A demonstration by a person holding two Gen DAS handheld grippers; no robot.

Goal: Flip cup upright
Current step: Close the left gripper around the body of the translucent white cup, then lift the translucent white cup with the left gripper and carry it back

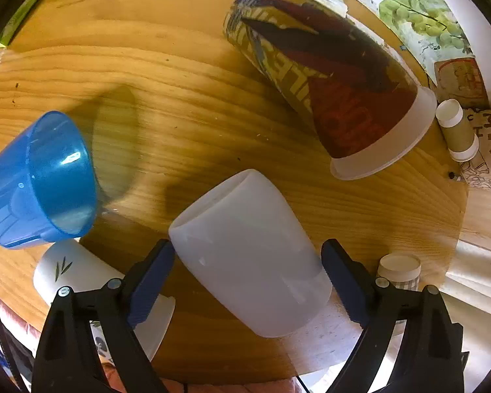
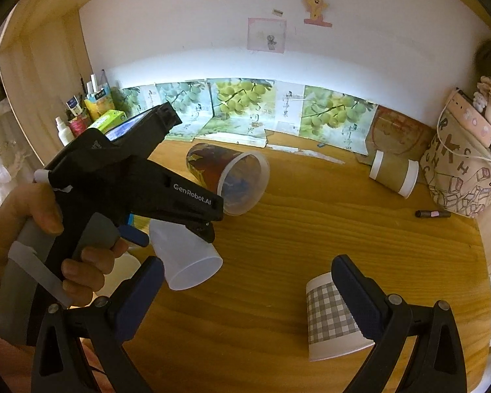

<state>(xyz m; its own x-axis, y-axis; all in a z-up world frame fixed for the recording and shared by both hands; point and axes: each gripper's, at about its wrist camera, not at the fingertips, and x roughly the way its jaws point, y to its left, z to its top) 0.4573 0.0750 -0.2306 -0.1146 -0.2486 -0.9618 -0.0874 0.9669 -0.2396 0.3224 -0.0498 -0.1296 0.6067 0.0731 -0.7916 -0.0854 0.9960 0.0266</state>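
Left gripper (image 1: 248, 255) holds the frosted white plastic cup (image 1: 248, 255), lower centre, tilted above the wooden table (image 1: 186, 104). Rotate until its rim faces up, then set it down. Right gripper (image 2: 247, 290) is spread wide, holding nothing.

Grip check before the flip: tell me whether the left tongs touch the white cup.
Touching. The left wrist view shows the left tongs with both pads against the white cup sides, no gap.
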